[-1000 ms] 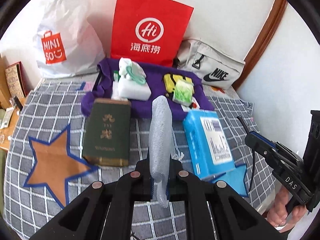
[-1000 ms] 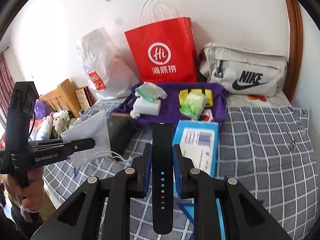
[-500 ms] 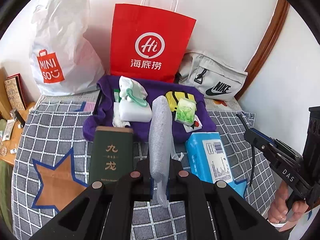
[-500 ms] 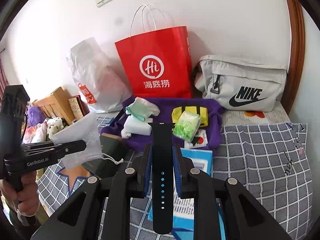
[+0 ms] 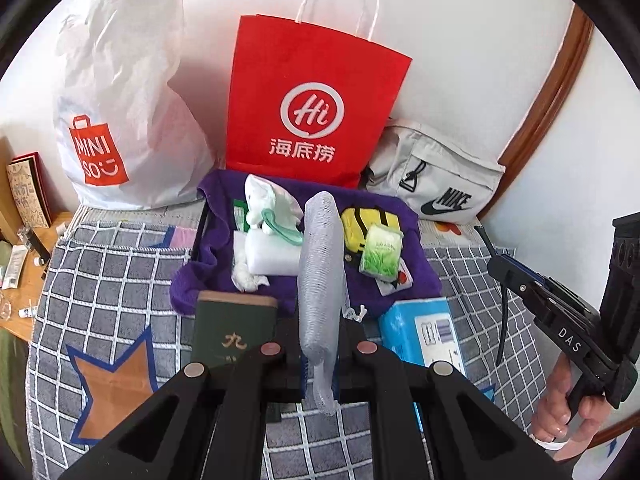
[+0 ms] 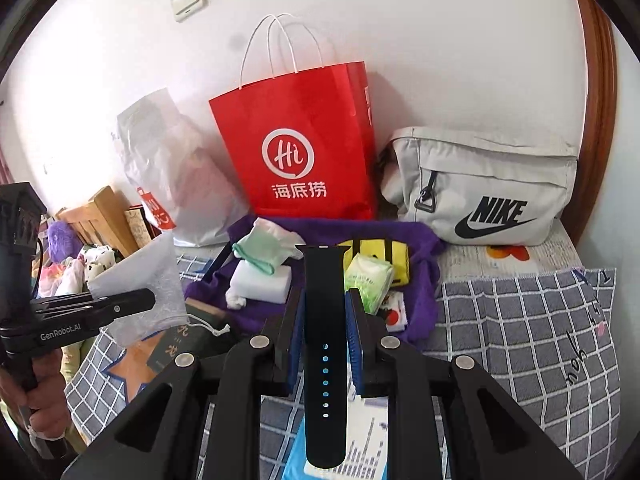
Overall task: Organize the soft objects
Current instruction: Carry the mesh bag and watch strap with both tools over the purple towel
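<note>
My left gripper (image 5: 322, 354) is shut on a white mesh drawstring pouch (image 5: 322, 272), held upright above the bed; it also shows in the right wrist view (image 6: 148, 292). My right gripper (image 6: 325, 320) is shut on a black watch strap (image 6: 325, 344), held upright. Beyond both lies a purple cloth (image 5: 224, 260) carrying a white sponge block (image 5: 272, 256), a pale green and white cloth bundle (image 5: 272, 204), a green tissue pack (image 5: 380, 252) and a yellow pouch (image 5: 356, 220).
A red paper bag (image 5: 312, 108), a white Miniso bag (image 5: 116, 120) and a grey Nike bag (image 5: 436, 176) stand against the wall. A green book (image 5: 232, 332) and a blue pack (image 5: 428, 332) lie on the checked bedspread (image 5: 112, 280). A wooden side table (image 5: 20, 248) is at left.
Both grippers have risen and tilted up with their loads still held; the bags and wall now fill more of each view.
</note>
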`<control>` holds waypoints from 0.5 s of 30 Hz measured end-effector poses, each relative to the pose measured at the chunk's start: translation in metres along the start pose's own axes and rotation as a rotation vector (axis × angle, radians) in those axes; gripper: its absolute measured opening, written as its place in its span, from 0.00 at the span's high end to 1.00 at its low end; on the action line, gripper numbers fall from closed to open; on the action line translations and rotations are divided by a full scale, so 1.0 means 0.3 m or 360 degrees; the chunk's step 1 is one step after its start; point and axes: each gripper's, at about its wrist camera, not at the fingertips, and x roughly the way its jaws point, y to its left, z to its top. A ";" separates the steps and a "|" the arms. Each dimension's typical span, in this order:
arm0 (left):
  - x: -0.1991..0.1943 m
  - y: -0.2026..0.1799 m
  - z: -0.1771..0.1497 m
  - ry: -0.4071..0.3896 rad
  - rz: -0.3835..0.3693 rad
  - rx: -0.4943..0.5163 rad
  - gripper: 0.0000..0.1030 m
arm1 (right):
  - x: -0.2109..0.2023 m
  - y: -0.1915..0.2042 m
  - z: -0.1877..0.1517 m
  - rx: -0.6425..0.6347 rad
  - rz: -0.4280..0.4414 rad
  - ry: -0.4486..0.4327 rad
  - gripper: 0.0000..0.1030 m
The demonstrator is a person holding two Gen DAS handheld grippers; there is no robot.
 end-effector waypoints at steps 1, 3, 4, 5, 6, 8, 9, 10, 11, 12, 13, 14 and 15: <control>0.003 0.005 0.008 -0.0002 0.0001 -0.0004 0.92 | 0.006 0.000 0.006 -0.0003 0.0000 -0.0001 0.81; 0.008 0.016 0.024 -0.0007 0.0007 -0.0014 0.92 | 0.023 -0.002 0.022 -0.0002 -0.0004 -0.0003 0.81; 0.011 0.022 0.033 -0.0009 0.0009 -0.0019 0.92 | 0.032 -0.002 0.032 -0.0002 -0.0003 -0.0003 0.81; 0.015 0.027 0.041 -0.0009 0.0012 -0.0023 0.92 | 0.039 -0.003 0.040 -0.0001 -0.0002 -0.0005 0.81; 0.018 0.033 0.049 -0.0010 0.0014 -0.0027 0.92 | 0.047 -0.003 0.050 -0.0001 -0.0002 -0.0010 0.81; 0.026 0.043 0.065 -0.0013 0.0013 -0.0036 0.92 | 0.065 -0.002 0.070 -0.0002 0.0001 -0.0019 0.81; 0.030 0.046 0.073 -0.0013 0.0013 -0.0039 0.92 | 0.070 -0.001 0.078 -0.0003 0.0002 -0.0023 0.81; 0.035 0.050 0.083 -0.0014 0.0013 -0.0041 0.92 | 0.079 0.001 0.091 -0.0005 0.0003 -0.0029 0.81; 0.042 0.052 0.094 -0.0014 0.0016 -0.0043 0.92 | 0.086 0.003 0.102 -0.0009 0.0004 -0.0035 0.81; 0.049 0.054 0.105 -0.0013 0.0019 -0.0045 0.92 | 0.093 0.005 0.115 -0.0017 0.0003 -0.0043 0.81; 0.053 0.055 0.113 -0.0012 0.0019 -0.0046 0.92 | 0.100 0.008 0.126 -0.0027 -0.0001 -0.0050 0.81; 0.060 0.055 0.123 -0.0012 0.0018 -0.0049 0.92 | 0.107 0.012 0.137 -0.0038 -0.0008 -0.0057 0.81; 0.066 0.055 0.130 -0.0013 0.0016 -0.0050 0.92 | 0.114 0.016 0.149 -0.0050 -0.0017 -0.0065 0.81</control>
